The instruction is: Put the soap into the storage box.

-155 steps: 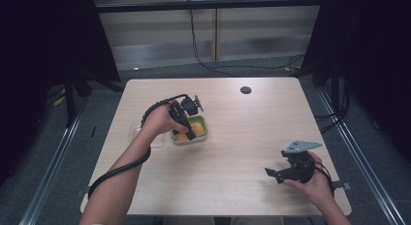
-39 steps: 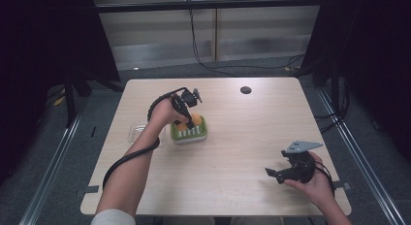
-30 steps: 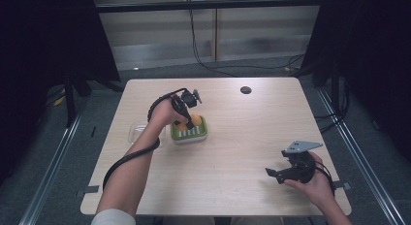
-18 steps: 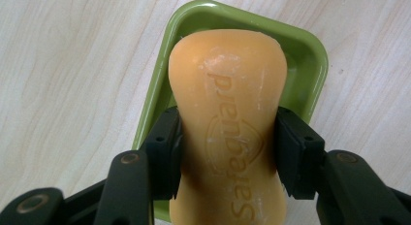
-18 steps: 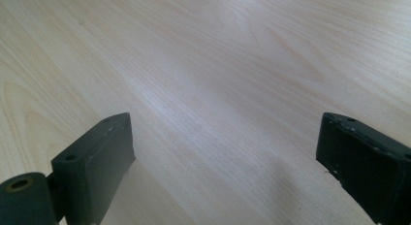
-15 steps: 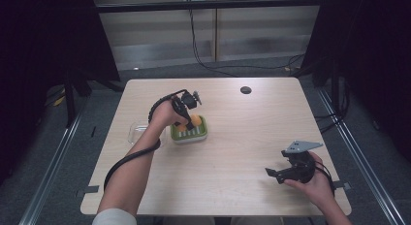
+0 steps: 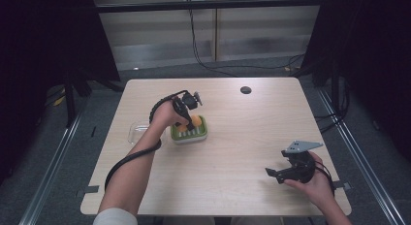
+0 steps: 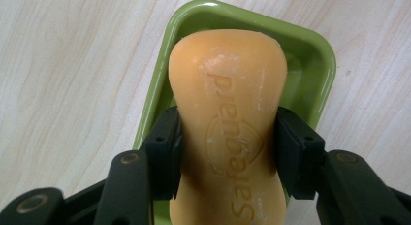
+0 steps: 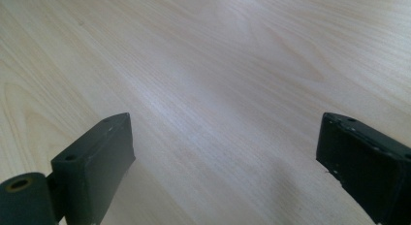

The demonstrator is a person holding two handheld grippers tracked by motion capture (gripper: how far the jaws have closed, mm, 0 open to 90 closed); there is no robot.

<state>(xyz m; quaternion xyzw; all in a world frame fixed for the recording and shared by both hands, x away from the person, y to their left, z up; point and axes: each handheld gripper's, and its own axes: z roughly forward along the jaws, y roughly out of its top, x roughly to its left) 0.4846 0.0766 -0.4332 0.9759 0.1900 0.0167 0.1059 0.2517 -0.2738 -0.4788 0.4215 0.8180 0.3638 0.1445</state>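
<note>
- The left gripper [image 8: 228,157] grips an orange soap bar [image 8: 228,118] at its narrow waist, one black jaw pressed on each side.
- The soap bar is over the green soap dish [image 8: 310,65], which stands on the wooden table [image 7: 242,186], left of the middle; whether the bar touches the dish I cannot tell.
- A clear lid [image 7: 137,133] lies just beside the dish, at its left.
- The right gripper [image 7: 278,174] is near the table's right front corner, its jaws wide apart with nothing between them, above bare wood.
</note>
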